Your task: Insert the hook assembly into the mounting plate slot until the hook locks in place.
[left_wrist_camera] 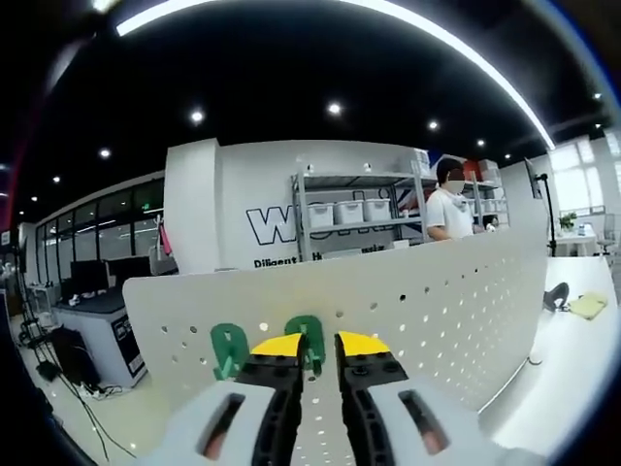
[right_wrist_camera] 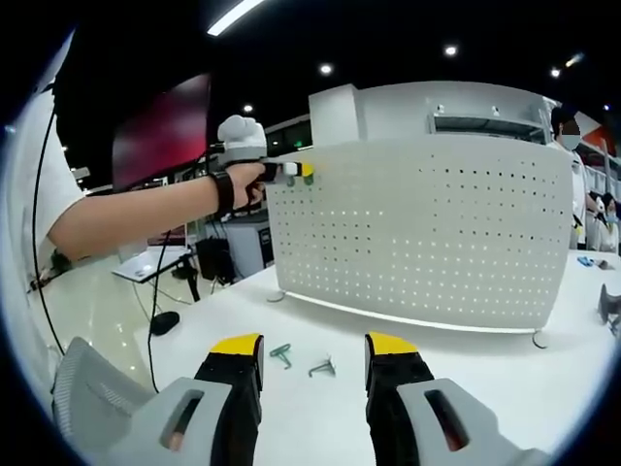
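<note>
- The left hand-held gripper (left_wrist_camera: 319, 351) is closing its yellow-tipped jaws on a green hook (left_wrist_camera: 309, 340). It is pressing that hook against the white perforated mounting plate (left_wrist_camera: 427, 301) directly ahead of the jaws, near the plate's upper edge.
- A second green hook (left_wrist_camera: 228, 348) is sitting on the plate just to the left of the left hand-held gripper's jaws, apparently already seated.
- The right hand-held gripper (right_wrist_camera: 312, 364) is hanging with its jaws apart and gripping nothing, low over the white desk (right_wrist_camera: 466, 369).
- Two loose hooks, one green (right_wrist_camera: 281, 354) and one grey (right_wrist_camera: 323, 367), are lying on the desk just ahead of and between the right hand-held gripper's jaws.
- Risk: the hook is likely missing its slot if it is tilting in the jaws, because the holes are small and closely spaced.
- Risk: hard pushing near the top edge may be tipping the free-standing plate backwards, since nothing is bracing it.
- Risk: releasing before the hook locks would probably be dropping it behind or in front of the plate.
- Appearance: the held hook is small, green and glossy, and the jaws are hiding its lower part.
</note>
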`<state>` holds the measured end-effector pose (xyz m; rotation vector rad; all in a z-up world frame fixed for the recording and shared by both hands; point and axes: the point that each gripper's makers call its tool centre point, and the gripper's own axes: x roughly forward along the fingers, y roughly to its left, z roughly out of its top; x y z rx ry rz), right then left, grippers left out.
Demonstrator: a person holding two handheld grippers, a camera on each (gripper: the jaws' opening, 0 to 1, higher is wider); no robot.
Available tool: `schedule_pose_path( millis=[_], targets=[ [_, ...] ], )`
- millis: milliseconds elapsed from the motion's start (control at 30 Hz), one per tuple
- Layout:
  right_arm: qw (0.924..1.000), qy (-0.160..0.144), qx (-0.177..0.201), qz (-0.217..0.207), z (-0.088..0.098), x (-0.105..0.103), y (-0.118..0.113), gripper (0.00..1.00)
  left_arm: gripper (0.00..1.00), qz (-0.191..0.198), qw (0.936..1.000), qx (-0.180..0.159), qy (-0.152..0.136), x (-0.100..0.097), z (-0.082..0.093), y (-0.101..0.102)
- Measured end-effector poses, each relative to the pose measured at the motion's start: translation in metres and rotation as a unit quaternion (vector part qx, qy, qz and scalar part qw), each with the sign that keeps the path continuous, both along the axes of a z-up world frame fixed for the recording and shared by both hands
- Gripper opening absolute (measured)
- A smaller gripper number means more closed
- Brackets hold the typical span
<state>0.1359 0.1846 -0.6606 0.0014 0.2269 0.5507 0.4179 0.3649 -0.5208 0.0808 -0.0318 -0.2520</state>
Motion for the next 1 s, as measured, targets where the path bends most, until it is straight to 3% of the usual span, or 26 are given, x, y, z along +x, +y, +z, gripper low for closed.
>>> schedule_pose_path(
  millis=[333, 667, 1000],
  targets=[
    [0.9999, -0.001, 0.0, 0.014, 0.002, -0.001, 0.003, 0.42, 0.19, -0.006, 0.9999, 0.006, -0.006, -0.018, 0.007, -0.003],
    [0.9998, -0.001, 0.005, 0.02, 0.002, 0.0, 0.009, 0.42, 0.2, -0.016, 0.9997, 0.02, 0.002, -0.038, 0.002, -0.005],
    [0.9996, 0.004, 0.002, 0.03, -0.002, 0.001, 0.01, 0.41, 0.27, -0.033, 0.9994, 0.004, 0.008, -0.059, -0.01, -0.011]
  ],
)
